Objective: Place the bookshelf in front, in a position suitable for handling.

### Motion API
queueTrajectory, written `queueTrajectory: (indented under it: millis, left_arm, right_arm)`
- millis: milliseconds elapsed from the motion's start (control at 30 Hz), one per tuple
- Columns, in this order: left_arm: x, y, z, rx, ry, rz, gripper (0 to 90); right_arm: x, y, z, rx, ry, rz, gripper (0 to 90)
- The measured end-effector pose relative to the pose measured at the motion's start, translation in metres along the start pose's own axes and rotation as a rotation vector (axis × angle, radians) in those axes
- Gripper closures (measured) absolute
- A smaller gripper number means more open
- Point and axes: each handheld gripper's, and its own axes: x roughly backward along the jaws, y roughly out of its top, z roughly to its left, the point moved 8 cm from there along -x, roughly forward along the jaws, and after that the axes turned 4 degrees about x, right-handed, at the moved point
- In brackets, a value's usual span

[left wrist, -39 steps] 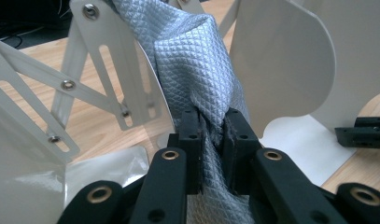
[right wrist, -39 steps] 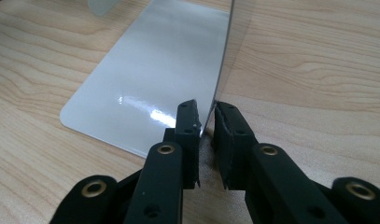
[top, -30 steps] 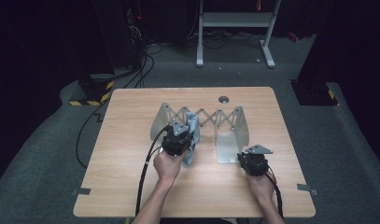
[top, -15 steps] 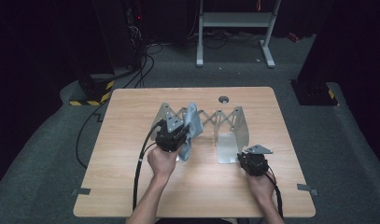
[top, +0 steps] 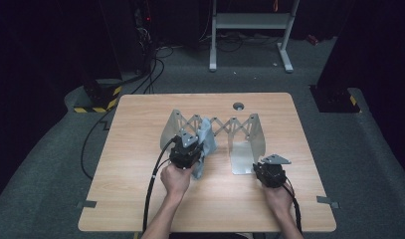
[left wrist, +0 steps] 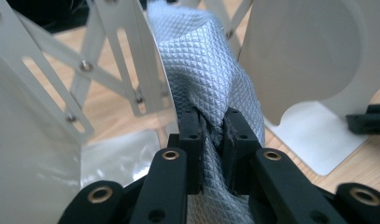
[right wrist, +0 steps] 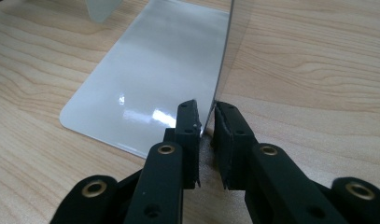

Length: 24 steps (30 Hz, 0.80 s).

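The left hand-held gripper (left wrist: 211,133) stands nearly closed, its jaws pinching a fold of the grey quilted cloth (left wrist: 201,70). In the high view the same left hand-held gripper (top: 187,149) sits over the left half of the expanding metal rack (top: 220,127), with the cloth (top: 206,142) bunched just beyond and to the right of it, between two of the rack's plates.

The right hand-held gripper (right wrist: 206,123) is likewise narrow: its jaws straddle the lower edge of an upright metal plate (right wrist: 225,60) and appear to clamp it where the plate meets its flat foot (right wrist: 145,79) on the worktop (right wrist: 318,65). From above, the right hand-held gripper (top: 270,172) sits at the near corner of the rack's right end plate (top: 254,134).

Handling, as a judgement:
- The cloth is soft, light and limp. It will drape and fold wherever it is unsupported, and its diamond texture should give the pads good purchase. Hold it at an edge or a gathered fold, as now.
- The rack is thin sheet metal on scissor links. It is stiff plate by plate, light, smooth and probably slippery, and it is free to extend or slide. Hold it at a plate edge near the base.

The cloth lies directly in the left jaws and rises ahead of them between the plates; the rack stands centrally on the worktop (top: 140,199).
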Motion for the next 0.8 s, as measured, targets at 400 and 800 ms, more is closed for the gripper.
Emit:
queueTrajectory:
  millis: [400, 800]
  left_arm:
    - [-0.027, -0.030, 0.003, 0.031, 0.007, 0.075, 79.9]
    - [-0.019, -0.021, -0.001, 0.042, -0.014, 0.031, 79.7]
  right_arm:
    - [0.000, 0.000, 0.000, -0.001, 0.002, -0.001, 80.4]
    - [0.000, 0.000, 0.000, -0.001, 0.002, 0.000, 80.4]
